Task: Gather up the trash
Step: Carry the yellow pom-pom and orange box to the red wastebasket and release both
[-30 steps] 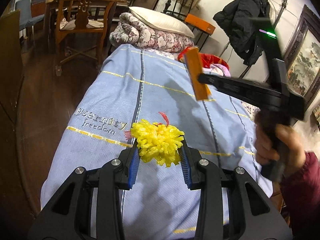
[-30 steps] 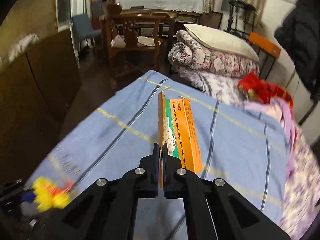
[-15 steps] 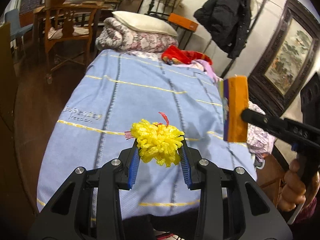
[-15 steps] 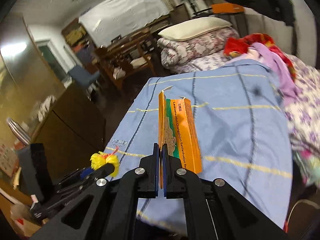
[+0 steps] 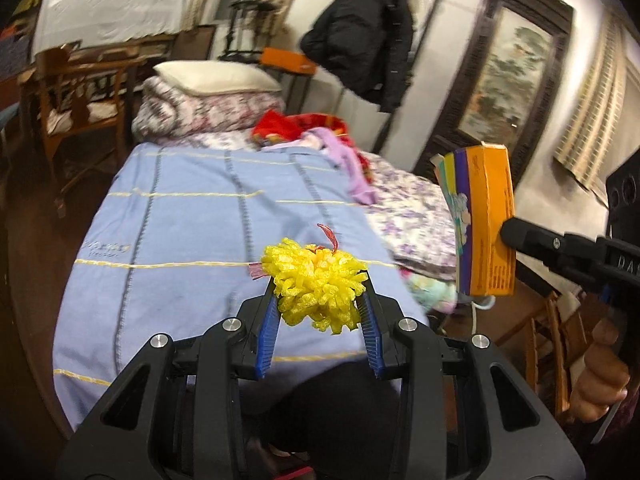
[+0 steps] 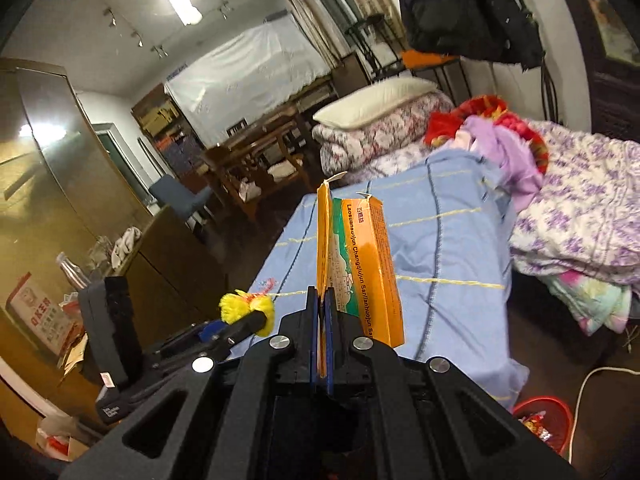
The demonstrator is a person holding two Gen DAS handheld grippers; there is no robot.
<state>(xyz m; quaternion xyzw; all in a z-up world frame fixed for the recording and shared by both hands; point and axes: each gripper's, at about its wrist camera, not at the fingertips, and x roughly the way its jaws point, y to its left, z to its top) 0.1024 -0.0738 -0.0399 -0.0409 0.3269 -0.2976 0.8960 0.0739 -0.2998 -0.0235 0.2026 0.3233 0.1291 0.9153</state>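
Observation:
My left gripper [image 5: 319, 300] is shut on a fluffy yellow pompom-like scrap [image 5: 316, 280] with a red tag, held in the air in front of the foot of the blue-covered bed [image 5: 192, 216]. My right gripper [image 6: 320, 304] is shut on a flattened orange carton [image 6: 360, 264], held upright by its edge. The carton [image 5: 482, 220] and right gripper also show at the right of the left wrist view. The left gripper with the yellow scrap [image 6: 246, 312] shows at the lower left of the right wrist view.
A red bin [image 6: 544, 424] with wrappers stands on the floor at lower right beside a white cable. Folded quilts and a pillow [image 5: 216, 76] lie at the head of the bed. A brown cabinet [image 6: 72, 200] and wooden chairs stand at the left.
Both grippers have pulled back from the bed and risen, each keeping its hold. The views have swung right; the red bin has come into the right wrist view.

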